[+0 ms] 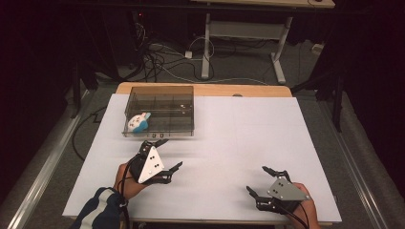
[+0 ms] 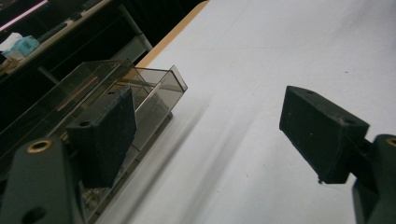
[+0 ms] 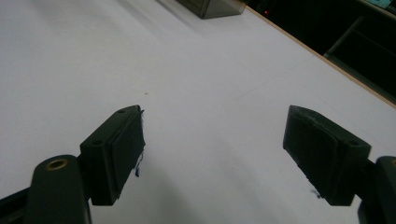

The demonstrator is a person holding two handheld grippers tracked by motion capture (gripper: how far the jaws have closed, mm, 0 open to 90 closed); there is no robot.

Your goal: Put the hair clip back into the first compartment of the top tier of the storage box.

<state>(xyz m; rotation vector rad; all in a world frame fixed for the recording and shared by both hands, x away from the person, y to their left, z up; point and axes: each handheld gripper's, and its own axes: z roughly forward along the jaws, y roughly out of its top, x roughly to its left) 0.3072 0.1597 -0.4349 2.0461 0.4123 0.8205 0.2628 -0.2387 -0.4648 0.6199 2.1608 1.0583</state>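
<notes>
— So where does the smoky clear tray [image 1: 160,110] sit against the nearer gripper?

— At the far left of the white table [image 1: 229,143]. The left gripper [image 1: 164,155] hovers just in front of the tray's near wall, apart from it, jaws spread wide with nothing between them. In the left gripper view, the tray [image 2: 159,93] shows behind one of that gripper's fingers [image 2: 105,135], and the other finger stands over bare table.

— Anything inside?

— One small blue and white soft toy [image 1: 138,122], lying in the tray's near left compartment. The other compartments look bare from above.

— And the second gripper?

— The right gripper [image 1: 256,180] is at the table's near right edge, well apart from the tray, its jaws also wide and holding nothing. In the right gripper view, only a corner of the tray [image 3: 212,7] shows, at the top edge.

— Counts?

— One tray, one toy, two grippers.

— Anything in the way?

— Between the left gripper and the tray lies only plain white surface. Beyond the table, cables [image 1: 167,59] sprawl on the floor by a desk frame [image 1: 243,43].
</notes>
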